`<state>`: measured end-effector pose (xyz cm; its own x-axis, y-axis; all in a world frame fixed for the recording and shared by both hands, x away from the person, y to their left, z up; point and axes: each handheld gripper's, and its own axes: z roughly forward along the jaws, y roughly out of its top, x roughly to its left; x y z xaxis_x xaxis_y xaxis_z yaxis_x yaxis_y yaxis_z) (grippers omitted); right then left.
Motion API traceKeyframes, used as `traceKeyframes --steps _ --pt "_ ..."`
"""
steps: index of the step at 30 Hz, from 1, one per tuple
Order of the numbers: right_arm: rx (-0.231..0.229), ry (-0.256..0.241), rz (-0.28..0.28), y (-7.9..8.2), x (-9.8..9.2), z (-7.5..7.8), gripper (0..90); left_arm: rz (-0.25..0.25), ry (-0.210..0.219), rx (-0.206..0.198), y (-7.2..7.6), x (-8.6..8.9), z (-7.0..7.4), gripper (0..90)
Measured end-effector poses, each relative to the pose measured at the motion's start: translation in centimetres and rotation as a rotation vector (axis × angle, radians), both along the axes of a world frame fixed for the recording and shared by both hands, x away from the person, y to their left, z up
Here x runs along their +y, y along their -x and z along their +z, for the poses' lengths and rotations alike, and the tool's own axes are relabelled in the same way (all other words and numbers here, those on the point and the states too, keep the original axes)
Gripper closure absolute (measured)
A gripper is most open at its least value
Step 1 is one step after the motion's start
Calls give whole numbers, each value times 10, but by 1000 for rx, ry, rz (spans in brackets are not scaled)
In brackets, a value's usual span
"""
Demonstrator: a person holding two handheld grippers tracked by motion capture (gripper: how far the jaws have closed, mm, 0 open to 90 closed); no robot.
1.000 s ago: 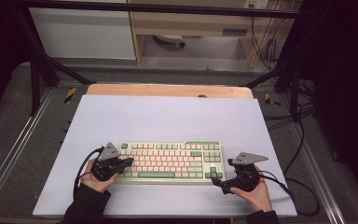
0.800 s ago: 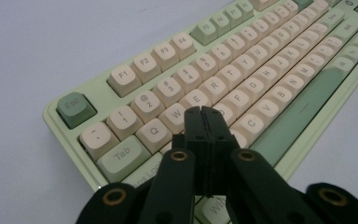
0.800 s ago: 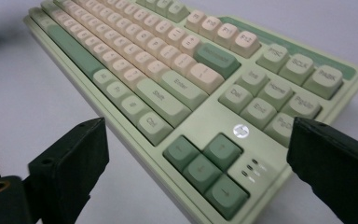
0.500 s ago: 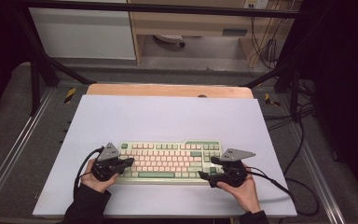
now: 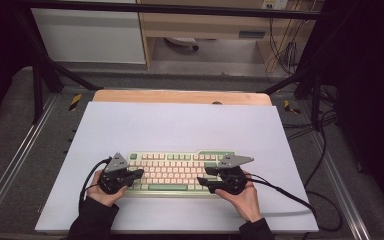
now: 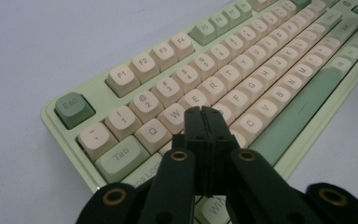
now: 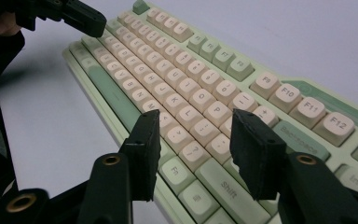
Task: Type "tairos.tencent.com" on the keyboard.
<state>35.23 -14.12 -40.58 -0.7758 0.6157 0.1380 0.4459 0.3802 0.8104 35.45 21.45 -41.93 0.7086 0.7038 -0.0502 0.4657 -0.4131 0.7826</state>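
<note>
Keyboard (image 5: 175, 172): lay on the white mat's near half
Left gripper (image 6: 202, 112): jaws pressed together, above the keyboard's left letters
Right gripper (image 7: 193, 128): jaws wide, over its right end
Advice: probably best to press one key squarely

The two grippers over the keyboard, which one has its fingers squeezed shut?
The left gripper. Its two black jaws press flat together above the W and E keys of the keyboard, while the right gripper holds its jaws wide apart.

pale green keyboard (image 5: 175, 172), cream keys, black claws, lilac table (image 5: 180, 125)
</note>
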Motion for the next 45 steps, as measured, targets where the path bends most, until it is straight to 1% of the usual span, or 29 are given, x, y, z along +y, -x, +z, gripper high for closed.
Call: traceKeyframes --steps 4,6,13,17,21,25,27,29,38,45 --pt "6 7 3 -4 8 0 608 0 0 0 0 0 0 897" --pt "12 2 1 -6 12 -1 642 -1 1 0 0 0 0 898" --pt "19 5 0 -12 23 -3 793 -2 1 0 0 0 -1 897" --pt "19 11 12 -15 31 -5 848 -2 -1 0 0 0 -1 897" --pt "18 21 12 -18 40 -7 890 -2 1 -2 0 0 0 897" --pt "25 23 17 -21 49 -9 900 -3 0 -2 0 0 0 897" --pt "25 33 14 -24 52 -10 900 -4 1 -3 0 0 0 898" --pt "35 35 9 -26 55 -12 900 -4 1 -3 0 0 0 897" --pt "48 43 -19 -37 63 -20 900 -6 1 -4 0 0 -1 897" --pt "50 47 -25 -43 64 -24 900 -5 2 -3 0 0 -1 897"
